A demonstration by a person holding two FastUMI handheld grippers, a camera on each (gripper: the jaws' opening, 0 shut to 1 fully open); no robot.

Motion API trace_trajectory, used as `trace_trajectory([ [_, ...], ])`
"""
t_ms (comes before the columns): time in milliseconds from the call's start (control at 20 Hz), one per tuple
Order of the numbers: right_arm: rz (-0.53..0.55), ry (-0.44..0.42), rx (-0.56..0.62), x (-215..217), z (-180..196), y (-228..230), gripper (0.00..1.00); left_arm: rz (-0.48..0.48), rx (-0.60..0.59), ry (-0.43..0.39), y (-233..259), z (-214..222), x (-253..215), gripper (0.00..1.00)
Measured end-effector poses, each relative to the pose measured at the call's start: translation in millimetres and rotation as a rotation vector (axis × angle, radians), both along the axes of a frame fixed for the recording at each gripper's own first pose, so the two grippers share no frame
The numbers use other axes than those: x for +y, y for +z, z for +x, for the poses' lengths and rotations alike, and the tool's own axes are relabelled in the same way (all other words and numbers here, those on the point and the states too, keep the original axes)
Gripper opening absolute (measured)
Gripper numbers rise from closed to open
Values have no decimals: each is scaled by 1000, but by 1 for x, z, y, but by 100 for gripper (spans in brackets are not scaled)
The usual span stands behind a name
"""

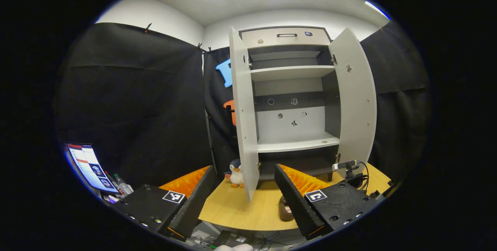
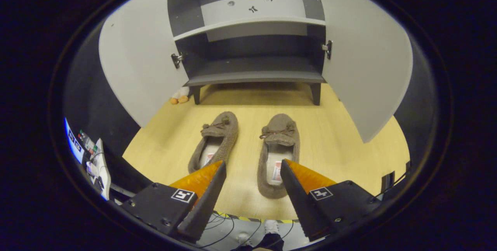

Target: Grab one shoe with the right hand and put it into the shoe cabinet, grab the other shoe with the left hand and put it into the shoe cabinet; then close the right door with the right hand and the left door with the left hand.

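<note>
Two slippers lie side by side on the tabletop (image 2: 341, 142), toes toward the shoe cabinet (image 2: 252, 76): the left slipper (image 2: 215, 140) and the right slipper (image 2: 277, 154), slightly apart. Both cabinet doors stand wide, left door (image 2: 136, 68) and right door (image 2: 369, 68). The right gripper (image 2: 252, 173) hangs above the slippers' heels, fingers spread, holding nothing. The left gripper (image 1: 244, 177), fingers also apart and empty, faces the cabinet's open shelves

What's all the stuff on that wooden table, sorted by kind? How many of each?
Slippers: 2, left and right
Cabinet: 1, both doors open
Toy penguin: 1
Small camera on a stand: 1
Total: 5
</note>
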State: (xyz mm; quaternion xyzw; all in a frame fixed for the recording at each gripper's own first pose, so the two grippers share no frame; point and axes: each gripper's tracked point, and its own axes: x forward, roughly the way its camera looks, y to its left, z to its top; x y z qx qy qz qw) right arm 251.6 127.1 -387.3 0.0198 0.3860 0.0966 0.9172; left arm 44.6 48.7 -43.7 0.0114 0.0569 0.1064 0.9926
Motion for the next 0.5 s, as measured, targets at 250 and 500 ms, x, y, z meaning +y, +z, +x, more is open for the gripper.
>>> trace_trajectory([
  [250, -1, -16, 46, 2, 35, -36, 92, 34, 41, 54, -7, 18, 7, 96],
  [500, 34, -60, 67, 7, 73, -60, 92, 42, 72, 98, -14, 43, 11, 96],
])
